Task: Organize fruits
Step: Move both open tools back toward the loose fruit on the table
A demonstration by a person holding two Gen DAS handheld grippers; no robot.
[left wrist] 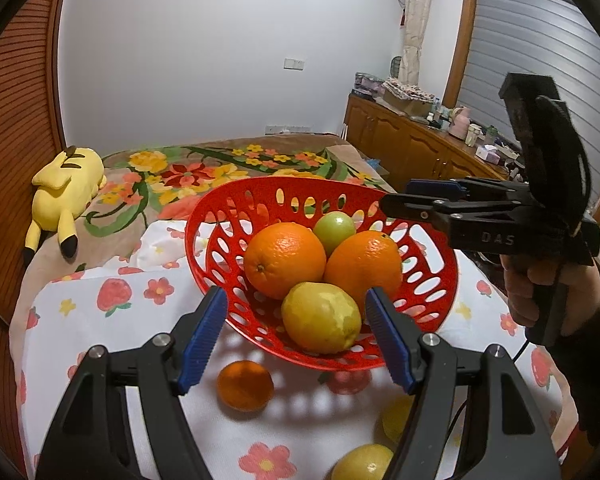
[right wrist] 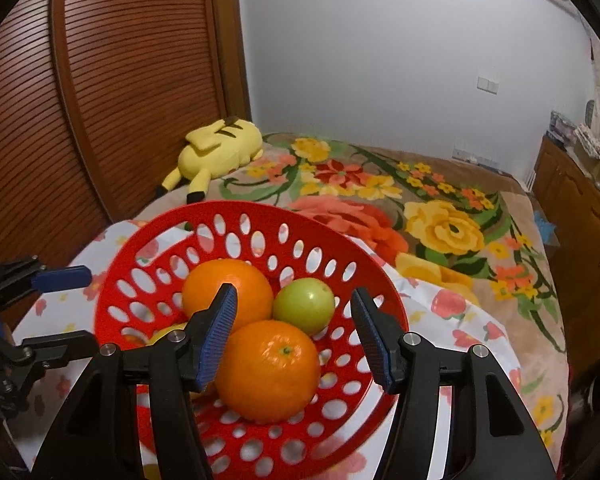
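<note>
Perforated glossy red plastic basket point(left wrist: 204, 236), round dimpled oranges point(left wrist: 285, 260), ribbed gripper pads point(left wrist: 204, 336).

Even indoor light from above casts dappled shadows under the red basket point(left wrist: 204, 216) (its holes show). Both views bend strongly and darken toward the corners; highlights gleam on the oranges point(left wrist: 285, 259).

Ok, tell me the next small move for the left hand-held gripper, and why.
Probably lower the left hand-held gripper toward the small orange on the cloth. The red basket already holds two oranges, a green fruit and a yellow one, while this orange lies outside, just below the open, empty jaws.
</note>
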